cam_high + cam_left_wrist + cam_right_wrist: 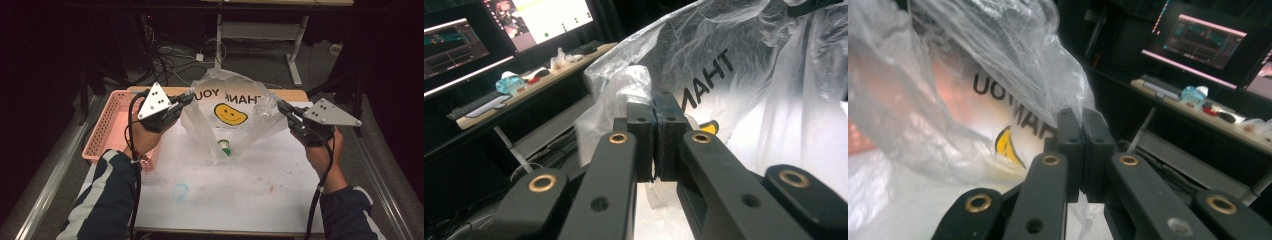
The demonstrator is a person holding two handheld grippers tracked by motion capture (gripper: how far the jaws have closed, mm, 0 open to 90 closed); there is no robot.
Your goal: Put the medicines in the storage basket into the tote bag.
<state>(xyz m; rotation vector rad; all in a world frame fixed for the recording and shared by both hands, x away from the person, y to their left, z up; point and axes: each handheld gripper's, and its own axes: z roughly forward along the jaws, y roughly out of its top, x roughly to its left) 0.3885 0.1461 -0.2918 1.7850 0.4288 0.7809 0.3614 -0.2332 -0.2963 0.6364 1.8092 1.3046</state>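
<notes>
Left tongs [190, 97] are clenched on the edge of a clear plastic bag [235, 107], jaws pressed flat together with crinkled film pinched between them, as the left gripper view confirms. Right tongs [281, 106] are likewise clamped tight on the bag's opposite edge at 3 o'clock. Between them the bag hangs stretched, thin, glossy and wrinkled, printed with black lettering and a yellow smiley face [230, 114]. Its bottom sags onto the white tabletop [240, 195] at centre. A green-capped bottle [224, 147] lies inside, low. Pink slatted plastic basket [107, 127] stands at 9 o'clock.
</notes>
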